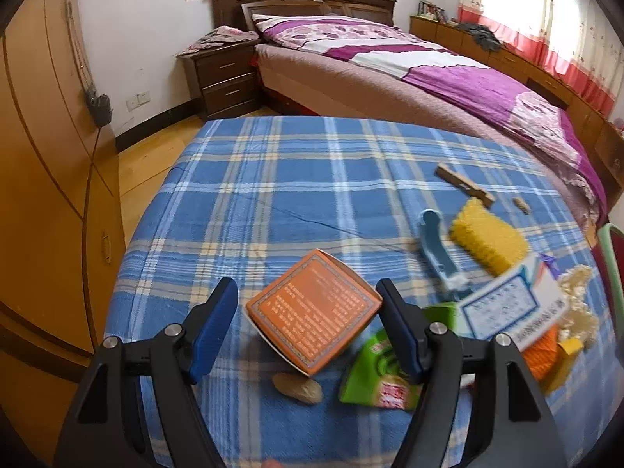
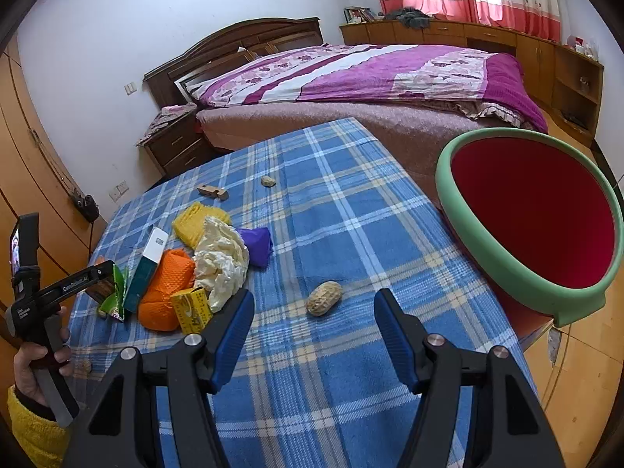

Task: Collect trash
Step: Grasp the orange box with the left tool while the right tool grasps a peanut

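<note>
In the left wrist view an orange printed box (image 1: 314, 312) lies tilted on the blue plaid cloth (image 1: 273, 179), between the fingers of my left gripper (image 1: 306, 288). The jaws are open, with a gap on the box's left side. A peanut (image 1: 297, 388) and a green wrapper (image 1: 374, 374) lie just under it. My right gripper (image 2: 314, 296) is open and empty, low over the cloth, with a peanut (image 2: 324, 297) right ahead of its fingertips. A green-rimmed red bin (image 2: 447, 191) stands off the table's right edge.
A pile lies left of the right gripper: yellow mesh (image 2: 197, 222), crumpled cream paper (image 2: 220, 261), a purple wad (image 2: 255, 245), orange mesh (image 2: 167, 292), a small yellow box (image 2: 191, 310), a teal-white box (image 2: 148, 269). Farther back are a wooden clip (image 2: 212, 192) and a nut (image 2: 268, 181). A bed stands behind.
</note>
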Demonstrator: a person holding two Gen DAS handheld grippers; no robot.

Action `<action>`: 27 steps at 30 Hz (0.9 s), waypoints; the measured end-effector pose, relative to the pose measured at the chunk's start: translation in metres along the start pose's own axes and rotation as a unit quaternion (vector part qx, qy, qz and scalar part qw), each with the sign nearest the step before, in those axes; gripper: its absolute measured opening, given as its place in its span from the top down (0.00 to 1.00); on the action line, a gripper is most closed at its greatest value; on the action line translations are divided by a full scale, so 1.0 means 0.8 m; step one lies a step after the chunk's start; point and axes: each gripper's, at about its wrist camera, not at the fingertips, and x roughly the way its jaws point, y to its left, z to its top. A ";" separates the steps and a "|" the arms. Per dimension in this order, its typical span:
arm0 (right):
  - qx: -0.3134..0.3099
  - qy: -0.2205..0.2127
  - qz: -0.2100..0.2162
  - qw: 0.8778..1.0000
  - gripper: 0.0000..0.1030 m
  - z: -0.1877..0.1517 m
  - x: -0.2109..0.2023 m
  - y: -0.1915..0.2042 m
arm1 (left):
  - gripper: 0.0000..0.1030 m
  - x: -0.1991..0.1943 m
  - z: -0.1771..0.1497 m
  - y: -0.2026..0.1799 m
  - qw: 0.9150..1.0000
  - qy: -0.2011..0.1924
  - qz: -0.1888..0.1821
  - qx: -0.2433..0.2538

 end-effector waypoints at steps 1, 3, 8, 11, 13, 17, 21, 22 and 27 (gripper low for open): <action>0.000 0.001 -0.001 1.000 0.35 0.000 0.001 0.000 | 0.30 0.003 0.000 0.002 1.000 0.002 0.001 -0.002; 0.001 0.003 -0.002 1.000 0.35 0.001 0.004 0.000 | 0.30 0.008 -0.002 0.005 1.000 0.006 -0.001 -0.009; 0.002 0.012 -0.004 1.000 0.35 -0.002 0.011 -0.001 | 0.31 0.012 -0.004 0.009 1.000 0.007 -0.015 -0.021; 0.002 0.014 -0.004 1.000 0.35 -0.002 0.014 -0.002 | 0.37 0.010 -0.003 0.008 0.999 0.003 -0.026 -0.024; 0.003 0.015 -0.004 1.000 0.35 -0.003 0.014 -0.004 | 0.37 0.007 -0.002 0.008 0.999 -0.001 -0.031 -0.027; 0.006 0.016 -0.005 1.000 0.35 -0.004 0.015 -0.007 | 0.37 -0.007 -0.002 0.007 0.999 -0.011 -0.037 -0.026; 0.008 0.018 -0.004 1.000 0.35 -0.006 0.017 -0.010 | 0.37 -0.028 -0.003 -0.001 0.999 -0.020 -0.044 -0.022; 0.008 0.019 -0.003 1.000 0.35 -0.006 0.018 -0.010 | 0.37 -0.032 -0.003 -0.003 0.999 -0.022 -0.045 -0.021; -0.002 0.025 0.004 1.000 0.36 -0.005 0.027 -0.007 | 0.37 -0.056 -0.009 -0.018 0.998 -0.031 -0.055 -0.016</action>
